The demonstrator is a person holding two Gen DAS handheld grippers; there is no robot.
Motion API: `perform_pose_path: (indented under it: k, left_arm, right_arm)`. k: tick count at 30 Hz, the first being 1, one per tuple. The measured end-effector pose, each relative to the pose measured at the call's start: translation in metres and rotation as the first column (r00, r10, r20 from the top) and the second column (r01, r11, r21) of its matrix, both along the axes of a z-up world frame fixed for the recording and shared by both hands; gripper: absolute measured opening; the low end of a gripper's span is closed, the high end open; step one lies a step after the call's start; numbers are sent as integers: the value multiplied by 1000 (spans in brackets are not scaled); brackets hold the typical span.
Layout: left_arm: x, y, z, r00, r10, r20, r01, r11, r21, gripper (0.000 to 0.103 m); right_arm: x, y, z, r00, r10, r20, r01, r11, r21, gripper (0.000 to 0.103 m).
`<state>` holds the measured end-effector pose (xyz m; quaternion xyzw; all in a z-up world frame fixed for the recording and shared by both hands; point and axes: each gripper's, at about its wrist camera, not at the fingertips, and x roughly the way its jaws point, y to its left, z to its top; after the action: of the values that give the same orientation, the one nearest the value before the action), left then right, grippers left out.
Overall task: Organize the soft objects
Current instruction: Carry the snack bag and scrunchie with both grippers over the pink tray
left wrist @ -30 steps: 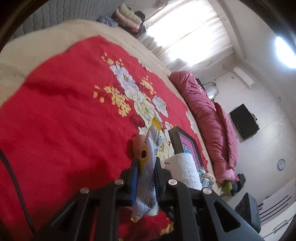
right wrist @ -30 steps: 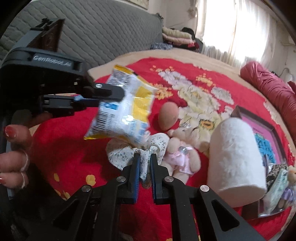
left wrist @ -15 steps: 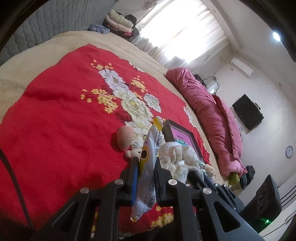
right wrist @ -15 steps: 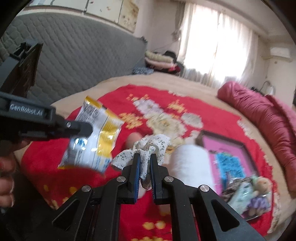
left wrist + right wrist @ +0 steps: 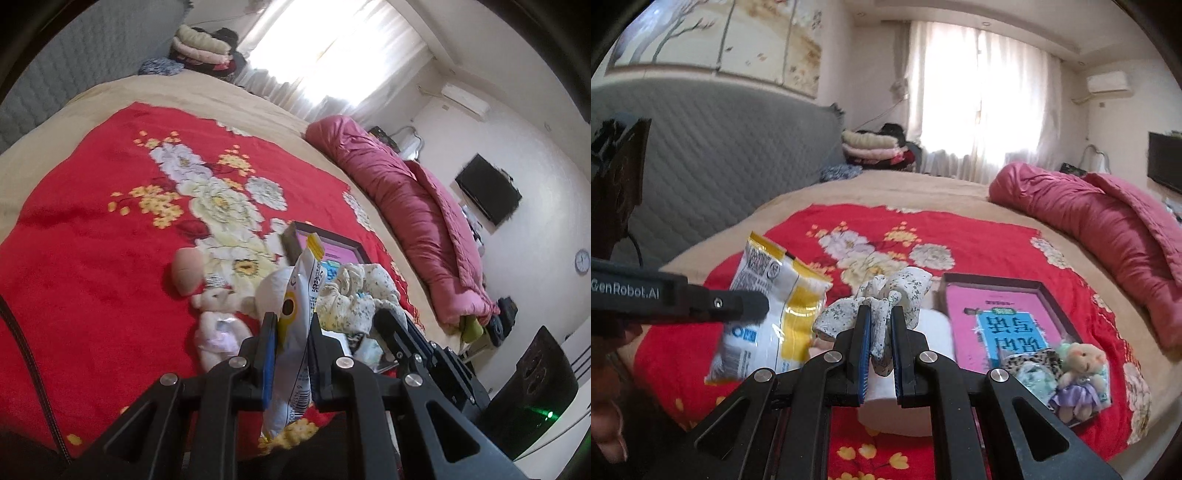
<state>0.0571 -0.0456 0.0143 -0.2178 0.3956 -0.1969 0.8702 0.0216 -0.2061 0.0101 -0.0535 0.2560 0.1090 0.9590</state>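
You have the bed [image 5: 960, 192] under you, with a red flowered blanket [image 5: 979, 236] over most of it and a rolled pink quilt [image 5: 1108, 218] along its far side. On the blanket, to the right of your right tool, lies a dark tray [image 5: 1060, 306] with a pink and blue book [image 5: 1008, 325] in it, and a small bear in a purple dress [image 5: 1078, 373] sits in its near corner beside a leopard-print pouch [image 5: 1030, 360]. Just in front of the tray, on the blanket, a white paper roll [image 5: 934, 332] lies on its side, and in the left view you can see a small bear in pink [image 5: 218, 325] and a beige round sponge [image 5: 186, 271] next to it.

Your left tool [image 5: 291, 354] is nearly closed and pinches a yellow and white snack bag [image 5: 295, 321]. The bag stands on its edge between the fingers, with its long side running along them. Your right tool [image 5: 877, 339] is fully closed on a white flowered scrunchie [image 5: 886, 291], which hangs over the fingertips.

Both things are in the air above the blanket. The tray lies ahead and to the right of both tools, so your right hand is nearer to it. I think the scrunchie should go there first, and the bag must then cross over the paper roll.
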Motion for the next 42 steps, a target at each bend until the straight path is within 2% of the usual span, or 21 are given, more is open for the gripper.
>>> perform_pose_path:
  k: [9,14,22,30,38,42]
  left_arm:
    - [11,-61,25,997,-62,43,59,996,68,15]
    - [19,-96,31,994,-98,44,92,988,123,15]
    - [25,-143,25,985,-166,37,157,972,172,15]
    - [34,-173,16,979,-202,24,195,965,176,15]
    - [51,-189,-10,980,-194,-32,197,963,184,15]
    - [60,-189,-21,987,-151,-63,162,958,238,15]
  right_arm:
    - [-7,-52,15,991,-128,26,125,987,105,10]
    - [-12,-80,19,980,-195,49,188,975,115,10]
    - [-13,-126,17,948,-314,50,303,940,157,10]
    - [-12,-171,7,908,-418,19,407,893,190,10]
    - [-8,-200,-8,880,-475,-27,469,856,217,10]
    - [0,-206,-18,880,-470,-65,472,854,220,11]
